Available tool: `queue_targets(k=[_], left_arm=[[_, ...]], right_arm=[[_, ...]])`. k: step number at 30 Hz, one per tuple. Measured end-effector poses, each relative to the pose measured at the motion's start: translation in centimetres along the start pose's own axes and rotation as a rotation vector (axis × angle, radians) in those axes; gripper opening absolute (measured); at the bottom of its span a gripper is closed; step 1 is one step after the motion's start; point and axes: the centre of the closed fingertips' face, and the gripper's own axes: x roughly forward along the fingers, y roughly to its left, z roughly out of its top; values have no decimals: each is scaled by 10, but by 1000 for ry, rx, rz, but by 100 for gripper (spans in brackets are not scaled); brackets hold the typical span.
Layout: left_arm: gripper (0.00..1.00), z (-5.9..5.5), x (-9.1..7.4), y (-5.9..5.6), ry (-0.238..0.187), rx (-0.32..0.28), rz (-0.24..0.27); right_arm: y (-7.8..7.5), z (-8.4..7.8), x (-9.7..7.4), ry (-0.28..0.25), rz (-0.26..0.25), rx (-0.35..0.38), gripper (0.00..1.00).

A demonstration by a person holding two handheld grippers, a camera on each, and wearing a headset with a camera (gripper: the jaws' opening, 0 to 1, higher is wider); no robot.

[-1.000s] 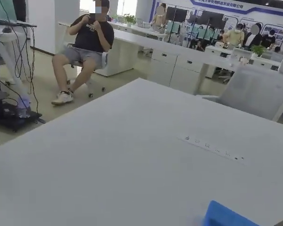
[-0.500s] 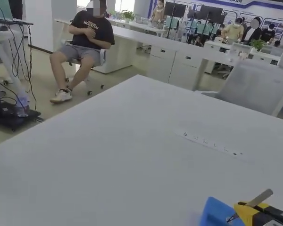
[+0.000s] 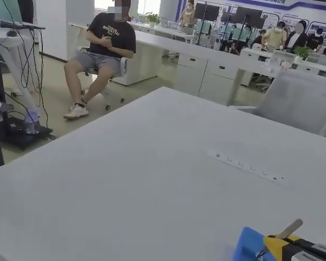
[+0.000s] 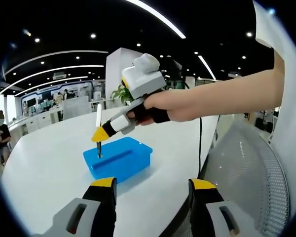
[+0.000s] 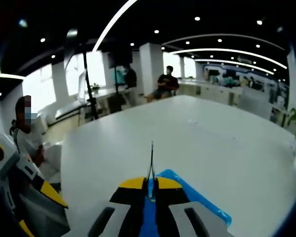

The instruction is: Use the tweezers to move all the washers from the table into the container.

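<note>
A blue rectangular container [image 3: 248, 248] sits on the white table [image 3: 152, 185] at the near right edge of the head view. In the left gripper view my right gripper [image 4: 99, 134], held in a hand, is over the container [image 4: 119, 159]. It is shut on thin metal tweezers [image 4: 98, 118] that stand upright with the lower tip inside the container. The right gripper view shows my right gripper [image 5: 151, 185] closed on the tweezers [image 5: 151, 158] above the blue container [image 5: 202, 200]. My left gripper [image 4: 153, 185] is open and holds nothing, a short way back from the container.
A flush socket strip [image 3: 250, 169] is set into the table beyond the container. A grey chair [image 3: 299, 100] stands at the far right edge. A person [image 3: 100, 49] sits across the aisle, and a stand with cables [image 3: 16, 70] is at the left.
The right gripper with the tweezers has come into the head view's bottom right, over the blue container. The head camera has shifted slightly.
</note>
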Motion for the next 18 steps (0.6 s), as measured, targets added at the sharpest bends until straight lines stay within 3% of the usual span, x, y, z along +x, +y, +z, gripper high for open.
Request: queue_targets(k=[7,12,14,18], left_arm=[[58,1,0,-2,-1,5,-8],[56,0,-2,5,-7,-30,21],[57,-3,0,4,8,-57,9],[55,-5,0,2,25,-19,14]], right_arm=[[-2,-16,6,41,1,19,3],[4,-33,16,72,26,21,3],[7,-38,20,80,31,29,3],[6,-43,26,84,42,24,3]])
